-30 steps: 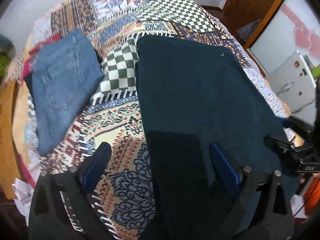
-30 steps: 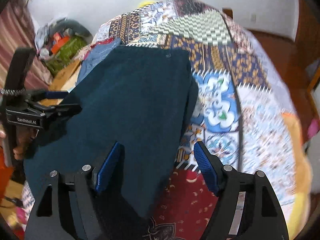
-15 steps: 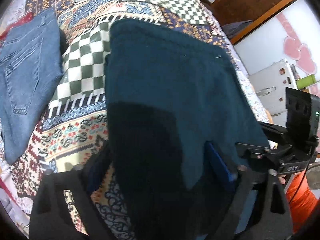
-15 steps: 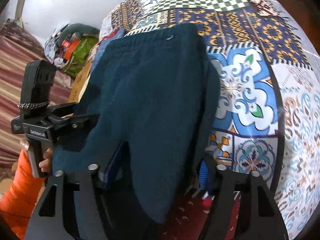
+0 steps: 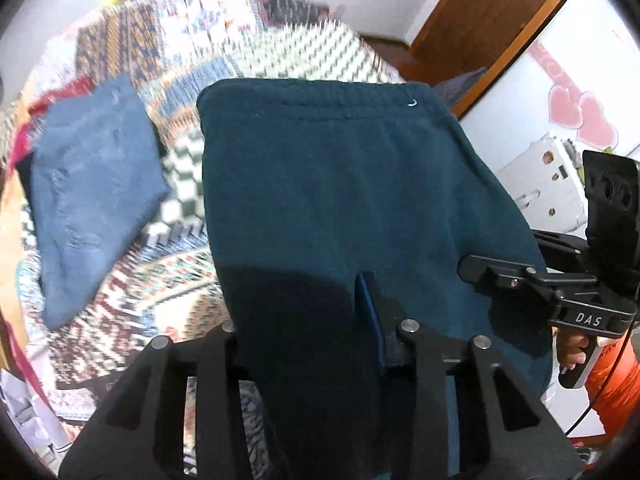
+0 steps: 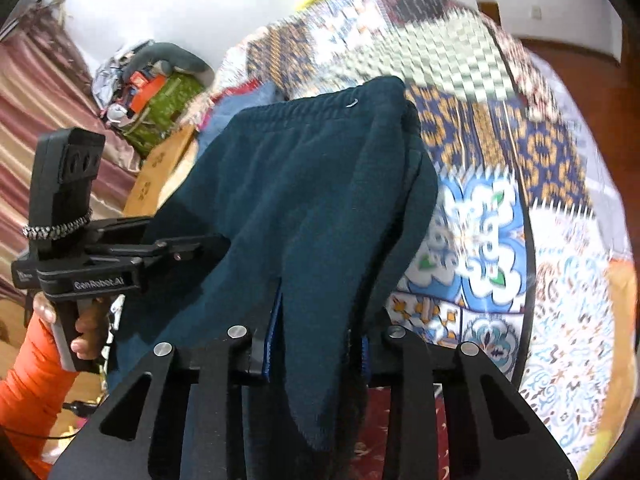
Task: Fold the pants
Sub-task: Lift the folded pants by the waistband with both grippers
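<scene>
Pants (image 5: 344,184) of thick, fuzzy dark teal fleece fill the middle of both views, lying over a patchwork bedspread (image 5: 176,280) on a bed, with their gathered elastic waistband (image 5: 320,100) at the far end, toward the top of the frame. The cloth is soft and matte, with a small pale thread mark near the waistband's right end. The near end is lifted off the bedspread and bunched into rounded folds.

In the left wrist view, the left tool (image 5: 308,320) is clenched on the near edge of the pants; the fabric drapes over its left finger, so only the ribbed blue pad of the right finger shows. In the right wrist view, the right tool (image 6: 316,344) is likewise clamped on a hanging fold of the pants, with blue pads pressed against either side of the cloth.

Each tool also appears in the other's view, level and pointing inward at the fabric's side edge, held by a hand (image 6: 88,328) with an orange sleeve; its fingertips are buried in fleece.

Folded blue jeans (image 5: 92,200) lie at the left of the left view, apart from the pants. The bedspread's printed patterns are smeared by motion blur. At upper left of the right view sits a heap of clutter (image 6: 156,88), too small to identify.
</scene>
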{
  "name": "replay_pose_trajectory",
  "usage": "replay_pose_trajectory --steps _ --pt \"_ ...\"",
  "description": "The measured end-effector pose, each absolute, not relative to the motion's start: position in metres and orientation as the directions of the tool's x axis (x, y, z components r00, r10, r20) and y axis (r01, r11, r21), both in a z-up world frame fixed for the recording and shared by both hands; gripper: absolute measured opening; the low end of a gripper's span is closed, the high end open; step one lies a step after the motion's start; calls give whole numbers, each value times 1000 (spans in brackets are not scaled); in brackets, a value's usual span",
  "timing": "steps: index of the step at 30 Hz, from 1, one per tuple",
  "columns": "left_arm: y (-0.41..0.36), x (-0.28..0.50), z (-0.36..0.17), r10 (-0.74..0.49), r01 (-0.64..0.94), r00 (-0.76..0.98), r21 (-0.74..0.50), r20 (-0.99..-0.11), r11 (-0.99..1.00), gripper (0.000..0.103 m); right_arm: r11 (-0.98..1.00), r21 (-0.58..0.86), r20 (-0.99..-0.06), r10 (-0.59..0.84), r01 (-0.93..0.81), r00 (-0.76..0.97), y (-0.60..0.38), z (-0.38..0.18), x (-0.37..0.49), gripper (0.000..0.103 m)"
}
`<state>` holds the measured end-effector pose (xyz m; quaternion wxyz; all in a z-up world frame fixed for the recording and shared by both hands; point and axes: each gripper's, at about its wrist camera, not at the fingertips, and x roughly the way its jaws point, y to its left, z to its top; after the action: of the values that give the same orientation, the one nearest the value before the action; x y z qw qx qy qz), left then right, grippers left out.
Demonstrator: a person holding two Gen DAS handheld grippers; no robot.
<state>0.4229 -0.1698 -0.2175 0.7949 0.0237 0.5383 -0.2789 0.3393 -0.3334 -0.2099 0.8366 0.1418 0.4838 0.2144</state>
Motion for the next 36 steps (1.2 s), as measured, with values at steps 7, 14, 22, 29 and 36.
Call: replay_pose_trajectory --steps 7,14,22,29,36 --pt "-125 408 -152 -427 447 461 -212 -778 869 36 877 349 -686 479 -329 549 -294 -148 344 27" --pt "-60 406 -106 -375 372 604 -167 -703 913 35 851 326 -622 521 -411 585 -250 -117 367 27" --pt "8 442 -95 -296 286 675 -131 -676 949 35 828 303 -594 551 -472 586 -182 -111 412 27" --pt "34 495 -118 -255 237 687 -121 -680 964 35 825 291 -615 549 -485 566 -139 -121 457 27" --pt "47 543 -162 -201 183 679 -103 -706 978 35 832 290 -652 533 -472 540 -116 -154 511 26"
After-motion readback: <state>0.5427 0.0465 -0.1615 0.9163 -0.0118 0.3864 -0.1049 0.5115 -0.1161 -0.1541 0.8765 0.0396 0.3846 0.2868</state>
